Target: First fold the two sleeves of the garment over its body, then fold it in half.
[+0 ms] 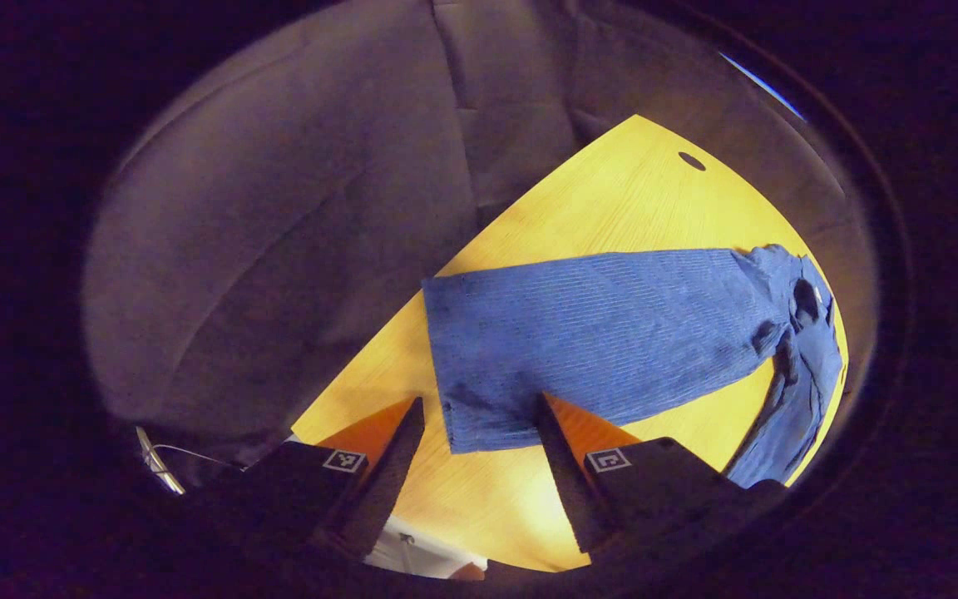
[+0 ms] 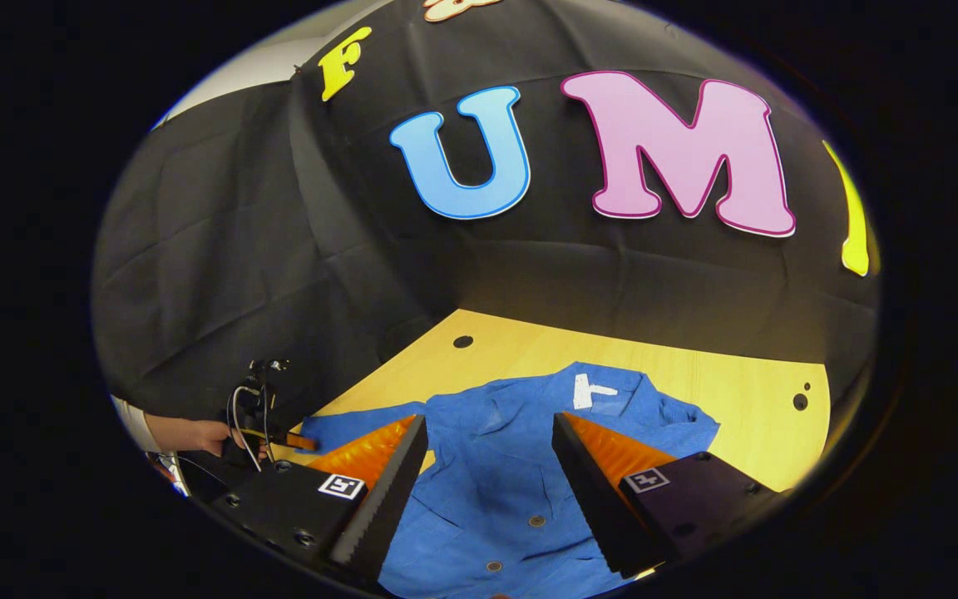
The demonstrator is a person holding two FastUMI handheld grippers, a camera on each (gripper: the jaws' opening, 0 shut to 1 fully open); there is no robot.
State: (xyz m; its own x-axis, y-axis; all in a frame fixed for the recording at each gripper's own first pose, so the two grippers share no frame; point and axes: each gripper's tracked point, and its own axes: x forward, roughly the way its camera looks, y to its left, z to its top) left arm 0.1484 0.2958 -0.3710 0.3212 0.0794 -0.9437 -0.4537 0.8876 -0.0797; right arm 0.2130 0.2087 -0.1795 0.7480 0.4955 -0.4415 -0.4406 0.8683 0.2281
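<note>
A blue button-up shirt (image 2: 487,491) lies flat on the wooden table (image 2: 737,391), collar and white label (image 2: 591,389) at the far side. My right gripper (image 2: 487,428) hovers open above the shirt's front, with buttons showing between its fingers. In the left gripper view one long sleeve (image 1: 604,329) stretches across the table (image 1: 612,200), its cuff end (image 1: 479,420) nearest me. My left gripper (image 1: 479,412) stands open just over that cuff, one finger on each side of it. The shirt's body (image 1: 803,366) is bunched at the far right. The left gripper (image 2: 267,420) and the hand (image 2: 188,434) holding it appear at the left.
Black cloth walls stand close behind the table on two sides. The tabletop has small round holes (image 2: 462,341) (image 2: 799,402) (image 1: 692,160) near its far edges. Bare wood lies beyond the collar and alongside the sleeve. The table's edge (image 1: 362,366) runs just left of the cuff.
</note>
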